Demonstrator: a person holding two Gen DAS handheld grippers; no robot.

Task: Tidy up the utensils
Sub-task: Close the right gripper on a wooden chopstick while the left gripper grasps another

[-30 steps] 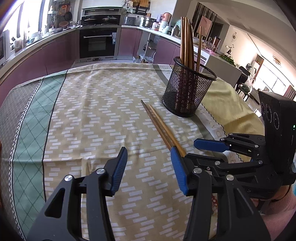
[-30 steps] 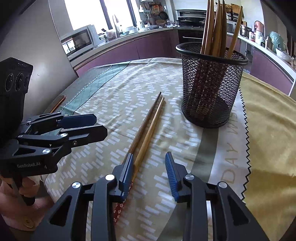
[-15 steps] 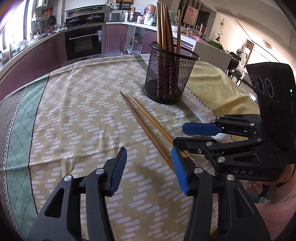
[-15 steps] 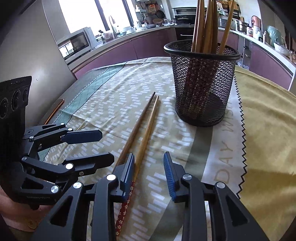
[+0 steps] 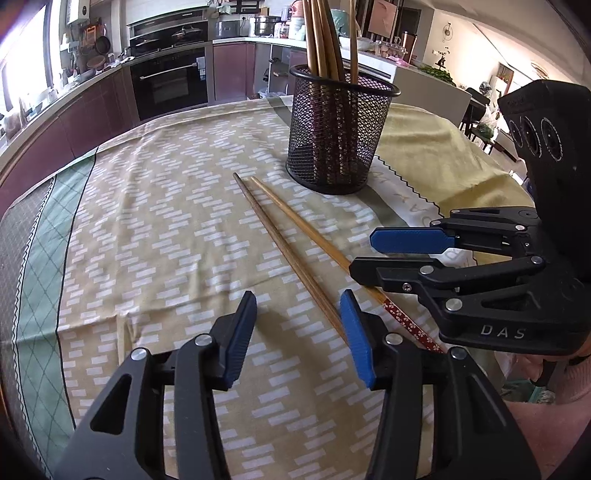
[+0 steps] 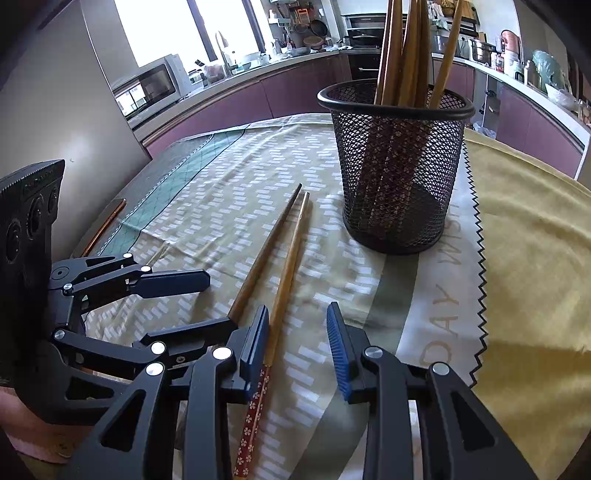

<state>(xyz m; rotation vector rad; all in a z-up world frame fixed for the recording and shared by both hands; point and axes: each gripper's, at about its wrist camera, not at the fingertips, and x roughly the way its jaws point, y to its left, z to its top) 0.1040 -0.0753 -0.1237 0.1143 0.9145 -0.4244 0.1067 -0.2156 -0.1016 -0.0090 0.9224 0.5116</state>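
a patterned tablecloth [image 5: 155,221] in beige with white dashes covers the table, with a green diamond-lattice band [image 5: 37,280] along one side and a yellow cloth [image 6: 535,258] with a zigzag edge at the other. behind stand purple kitchen cabinets [image 5: 92,122], a built-in black oven [image 5: 171,81], a microwave [image 6: 151,86] and a bright window [image 6: 166,26].

Bright window daylight — blown-out glare, soft shadows, sharp focus — fisheye-bent, vignetted edges.
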